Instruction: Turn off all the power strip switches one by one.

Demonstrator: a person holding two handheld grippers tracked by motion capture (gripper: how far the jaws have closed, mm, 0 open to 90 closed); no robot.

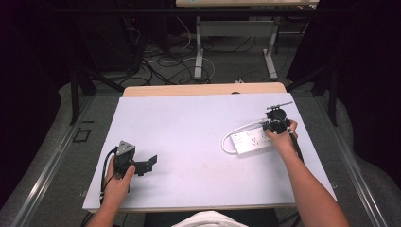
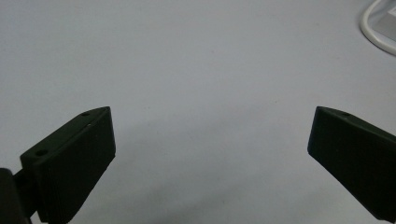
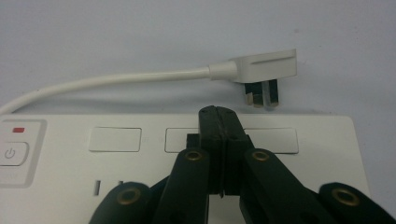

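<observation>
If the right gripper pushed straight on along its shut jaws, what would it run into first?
Most likely the white power strip: the right gripper has its jaws shut right over the strip's top face, so it would probably press into that. The strip's own plug lies just beyond on the table; depth is hard to judge.

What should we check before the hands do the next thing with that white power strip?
1. Right gripper shut with nothing between its jaws: ok.
2. Right gripper is over the power strip, near its middle sockets: ok. Whether it presses on the strip: cannot tell.
3. Plug lies loose on the table behind the strip, pins showing, not in any socket: ok.
4. Cable runs free along the strip's far side, not under the gripper: ok.
5. Left gripper is open over bare table, holding nothing: ok.
6. Strip's switch on or off: cannot tell.
</observation>
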